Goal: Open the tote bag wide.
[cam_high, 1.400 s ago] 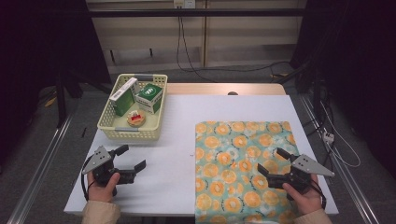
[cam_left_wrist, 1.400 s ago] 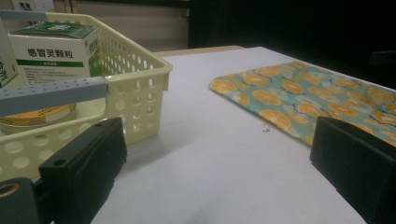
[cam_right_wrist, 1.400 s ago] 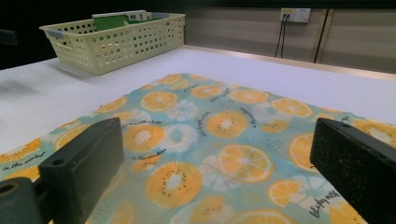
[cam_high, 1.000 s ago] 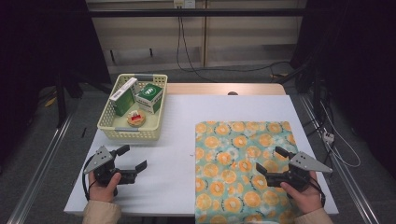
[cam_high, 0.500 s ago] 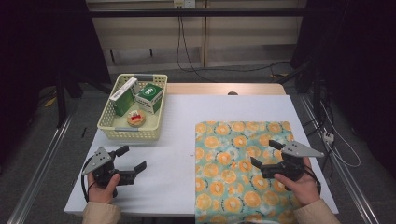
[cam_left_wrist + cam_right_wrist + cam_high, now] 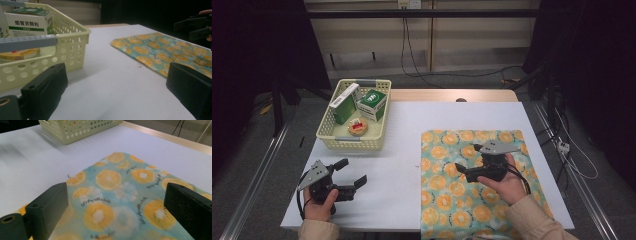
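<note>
Two grippers standing wide, holding nothing. Right gripper (image 6: 469,172) hovering over orange-slice print cloth (image 6: 452,190) lying flat on table's right half; left gripper (image 6: 349,176) resting near yellow basket (image 6: 326,131). Step judged: approaching cloth. Next move calling for lowering onto cloth edge, pinching it.

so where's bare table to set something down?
Widest bare strip: between basket and cloth, running from the far edge to the near one. More along the far edge behind the cloth. Near-left corner is taken by the left tool; the right tool hangs over the cloth. Basket is full.
</note>
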The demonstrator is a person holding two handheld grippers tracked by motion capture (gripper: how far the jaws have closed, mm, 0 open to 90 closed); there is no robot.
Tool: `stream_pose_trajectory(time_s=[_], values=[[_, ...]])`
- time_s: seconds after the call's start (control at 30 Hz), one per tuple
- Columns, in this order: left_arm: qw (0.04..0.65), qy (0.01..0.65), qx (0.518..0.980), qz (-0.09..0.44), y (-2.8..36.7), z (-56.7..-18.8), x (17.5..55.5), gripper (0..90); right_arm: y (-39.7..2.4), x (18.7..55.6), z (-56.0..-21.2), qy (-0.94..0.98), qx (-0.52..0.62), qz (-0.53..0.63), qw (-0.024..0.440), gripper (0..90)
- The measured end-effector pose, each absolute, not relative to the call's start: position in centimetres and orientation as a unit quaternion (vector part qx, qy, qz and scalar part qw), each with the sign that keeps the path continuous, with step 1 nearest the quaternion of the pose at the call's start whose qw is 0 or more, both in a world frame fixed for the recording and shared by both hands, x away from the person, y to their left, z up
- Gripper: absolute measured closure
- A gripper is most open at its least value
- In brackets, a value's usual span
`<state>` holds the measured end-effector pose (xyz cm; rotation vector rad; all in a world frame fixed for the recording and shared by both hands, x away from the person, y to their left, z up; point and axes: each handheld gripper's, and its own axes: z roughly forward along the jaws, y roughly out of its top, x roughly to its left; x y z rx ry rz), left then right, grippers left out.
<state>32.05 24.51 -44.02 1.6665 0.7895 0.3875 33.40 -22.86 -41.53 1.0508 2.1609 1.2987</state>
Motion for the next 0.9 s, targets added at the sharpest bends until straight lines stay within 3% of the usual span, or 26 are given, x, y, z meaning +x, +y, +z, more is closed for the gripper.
stream_pose_trajectory(time_s=[0.9], values=[[0.587,0.327,0.72,0.173,24.3,-43.8,32.1,3.5,-11.3,36.3,-46.3,0.847,0.334,0.391,0.135,24.6]])
